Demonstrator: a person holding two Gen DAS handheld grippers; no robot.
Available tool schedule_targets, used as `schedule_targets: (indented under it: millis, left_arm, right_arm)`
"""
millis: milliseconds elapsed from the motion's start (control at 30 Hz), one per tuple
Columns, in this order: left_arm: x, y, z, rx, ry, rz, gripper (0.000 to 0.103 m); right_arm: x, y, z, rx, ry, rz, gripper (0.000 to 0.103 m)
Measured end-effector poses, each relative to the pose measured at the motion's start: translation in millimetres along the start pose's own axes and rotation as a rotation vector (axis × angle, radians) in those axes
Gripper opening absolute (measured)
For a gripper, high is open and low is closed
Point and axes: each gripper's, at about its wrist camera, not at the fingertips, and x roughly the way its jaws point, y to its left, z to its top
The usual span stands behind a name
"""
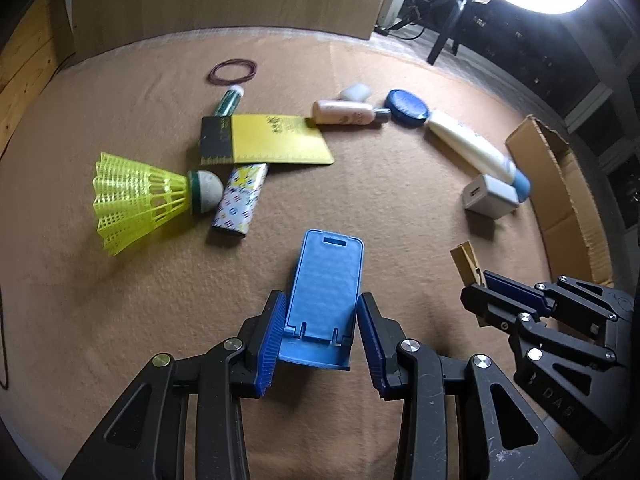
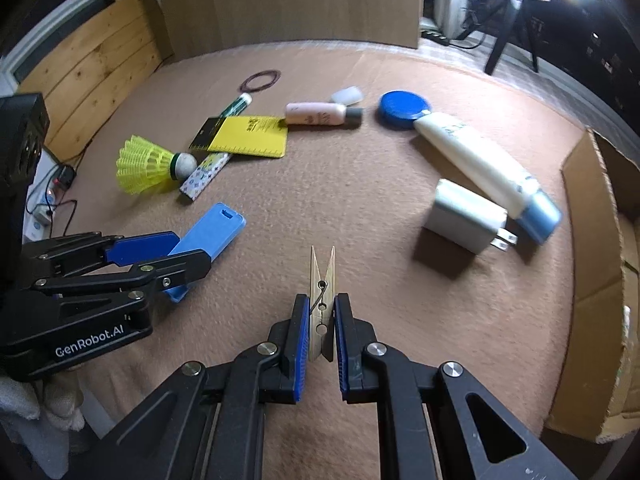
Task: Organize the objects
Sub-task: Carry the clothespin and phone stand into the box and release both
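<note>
My left gripper (image 1: pixel 320 312) is shut on a blue plastic phone stand (image 1: pixel 326 280), its blue pads against both sides; in the right wrist view the stand (image 2: pixel 212 232) sticks out of that gripper (image 2: pixel 180 254). My right gripper (image 2: pixel 322 312) is shut on a wooden clothespin (image 2: pixel 322 280) that points forward, above the brown cloth. In the left wrist view the clothespin (image 1: pixel 468 262) shows at the right gripper's tip (image 1: pixel 486 286).
On the cloth lie a yellow shuttlecock (image 1: pixel 136 200), a patterned tube (image 1: pixel 240 200), a yellow notepad (image 1: pixel 272 140), a pink bottle (image 2: pixel 316 114), a blue lid (image 2: pixel 404 109), a white tube (image 2: pixel 480 164), a white charger (image 2: pixel 466 216) and rubber bands (image 2: pixel 260 80). A cardboard box (image 2: pixel 596 240) stands right.
</note>
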Motion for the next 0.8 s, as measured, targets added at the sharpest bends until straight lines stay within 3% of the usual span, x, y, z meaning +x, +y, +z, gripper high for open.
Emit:
schedule_targets:
  millis: [367, 800]
  left_arm:
    - [-15.3, -48.3, 15.6, 0.067, -0.045, -0.063, 0.04]
    - [-14.0, -159.6, 50.0, 0.226, -0.082, -0.167, 0.04]
  right_arm:
    - [-55.6, -56.3, -10.9, 0.104, -0.092, -0.035, 0.011]
    - [-113.3, -161.9, -41.2, 0.282, -0.167, -0.161, 0.011]
